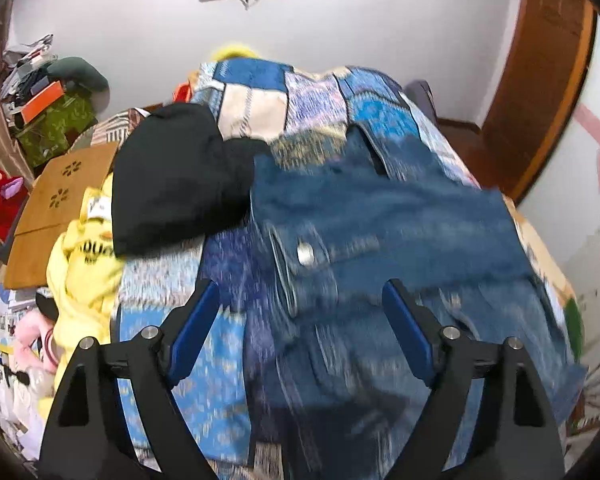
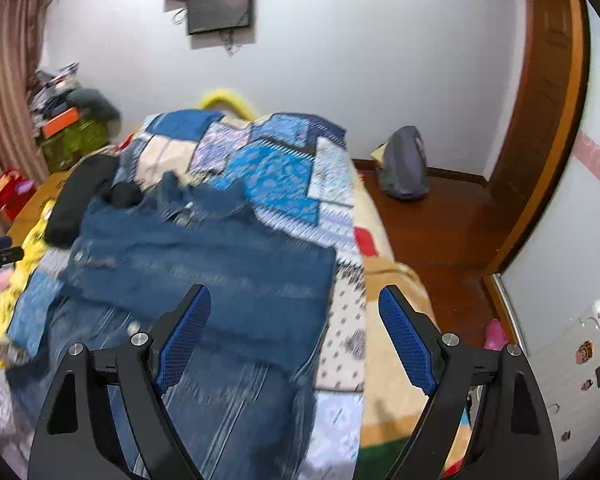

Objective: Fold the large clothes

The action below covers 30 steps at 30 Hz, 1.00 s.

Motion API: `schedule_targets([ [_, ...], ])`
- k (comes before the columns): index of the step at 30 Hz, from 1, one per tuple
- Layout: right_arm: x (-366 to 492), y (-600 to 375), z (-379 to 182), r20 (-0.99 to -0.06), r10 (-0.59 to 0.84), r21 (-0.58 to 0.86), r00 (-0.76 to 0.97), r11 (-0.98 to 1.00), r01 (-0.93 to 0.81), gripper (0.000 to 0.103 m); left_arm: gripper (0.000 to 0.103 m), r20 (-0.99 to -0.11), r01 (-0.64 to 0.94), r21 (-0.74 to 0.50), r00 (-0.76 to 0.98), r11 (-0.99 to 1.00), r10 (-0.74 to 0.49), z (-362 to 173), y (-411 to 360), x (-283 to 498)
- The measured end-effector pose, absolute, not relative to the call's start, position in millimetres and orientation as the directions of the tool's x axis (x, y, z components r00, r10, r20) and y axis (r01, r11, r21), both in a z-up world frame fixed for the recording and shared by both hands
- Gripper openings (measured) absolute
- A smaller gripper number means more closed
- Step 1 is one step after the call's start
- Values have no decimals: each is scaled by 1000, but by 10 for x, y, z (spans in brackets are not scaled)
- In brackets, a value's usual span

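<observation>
I hold both the left hand-held gripper (image 1: 300,300) and right hand-held gripper (image 2: 294,304) spread apart, empty, above the jeans (image 1: 400,220) lying mid-bed (image 2: 284,172).

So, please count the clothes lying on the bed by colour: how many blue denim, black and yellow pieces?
Blue denim garment: 1
Black garment: 1
Yellow garment: 1
Total: 3
Both grippers, left and right, are open and hold nothing.
</observation>
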State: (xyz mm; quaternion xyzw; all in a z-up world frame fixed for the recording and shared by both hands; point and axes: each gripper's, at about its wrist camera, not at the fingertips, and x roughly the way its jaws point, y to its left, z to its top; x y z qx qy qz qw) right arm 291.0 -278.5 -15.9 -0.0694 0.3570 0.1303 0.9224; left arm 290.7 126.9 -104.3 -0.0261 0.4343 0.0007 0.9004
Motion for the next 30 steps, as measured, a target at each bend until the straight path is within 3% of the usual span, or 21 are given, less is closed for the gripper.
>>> schedule_targets([
  [8, 2631, -2856, -715, -765, 216, 24, 607, 951, -308, 84, 83, -865, -29, -128, 492, 991, -97, -1620, 1243, 2461],
  [14, 2586, -3063, -1288, -864, 254, 154, 434, 955, -252, 84, 83, -917, -122, -243, 353, 962, -187, -2128, 1393, 2298],
  [22, 2411, -3208, -1645, -881, 373, 325, 292, 924, -199, 84, 83, -887, -237, -440, 263, 866, -379, -2560, 1504, 2168],
  [26, 2366, -3152, -1744, -856, 436, 395, 279, 899, -192, 82, 82, -864, -226, -475, 301, 850, -403, -2569, 1443, 2115],
  [28, 2374, -3152, -1773, -842, 461, 427, 278, 887, -178, 73, 74, -853, -226, -494, 315, 840, -417, -2553, 1428, 2080],
  [30, 2382, -3165, -1739, -819, 507, 479, 269, 862, -168, 44, 54, -844, -201, -501, 329, 842, -424, -2506, 1380, 2034],
])
